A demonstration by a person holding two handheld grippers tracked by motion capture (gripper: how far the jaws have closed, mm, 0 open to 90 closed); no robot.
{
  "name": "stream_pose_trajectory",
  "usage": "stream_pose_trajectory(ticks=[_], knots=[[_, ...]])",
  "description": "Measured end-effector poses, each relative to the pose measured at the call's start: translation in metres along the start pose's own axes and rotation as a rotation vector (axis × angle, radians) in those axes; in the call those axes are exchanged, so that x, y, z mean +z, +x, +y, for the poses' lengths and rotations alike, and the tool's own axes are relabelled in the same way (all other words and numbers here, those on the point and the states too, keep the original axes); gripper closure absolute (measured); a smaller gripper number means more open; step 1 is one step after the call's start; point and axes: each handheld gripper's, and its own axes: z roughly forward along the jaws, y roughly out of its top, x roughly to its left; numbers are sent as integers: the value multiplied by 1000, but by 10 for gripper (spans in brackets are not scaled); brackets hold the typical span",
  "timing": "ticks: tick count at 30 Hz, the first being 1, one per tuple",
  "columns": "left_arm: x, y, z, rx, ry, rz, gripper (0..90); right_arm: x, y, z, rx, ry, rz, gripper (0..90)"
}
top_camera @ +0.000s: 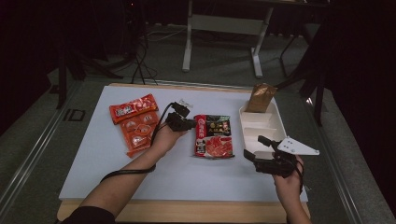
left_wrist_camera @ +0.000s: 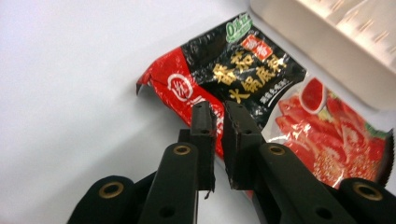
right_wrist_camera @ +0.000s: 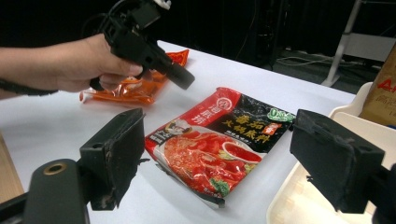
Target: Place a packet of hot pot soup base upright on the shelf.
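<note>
High view overhead; gripper views near table [top_camera: 93, 154].

White table [top_camera: 93, 163] — soup-base packet [top_camera: 213, 136], orange snack packets [top_camera: 135, 122], white tray [top_camera: 275, 125].

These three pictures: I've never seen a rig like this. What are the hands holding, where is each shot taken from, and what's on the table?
A person holds a hand-operated claw in each hand. The high view looks down on the table; the other two come from cameras riding on each claw. The left claw hovers by the red-and-black soup-base packet, jaws nearly together with nothing between them. The right claw, wide open and empty, sits at the white divided tray, which holds a brown pouch. Orange snack packets lie to the left.
</note>
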Motion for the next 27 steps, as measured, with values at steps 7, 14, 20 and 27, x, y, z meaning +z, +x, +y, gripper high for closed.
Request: stream_pose_trajectory(ticks=[7, 14, 20, 27], knots=[[4, 10, 6, -44, -27, -20, 608, -1, 0, 0, -2, -8, 18, 165], [24, 17, 11, -58, 1, -5, 446, 0, 0, -1, -17, -9, 19, 158], [49, 26, 15, -91, 47, -1, 371, 1, -1, -3, -13, 4, 14, 158], [64, 35, 22, -80, 32, 28, 401, 3, -1, -5, -6, 19, 29, 159]])
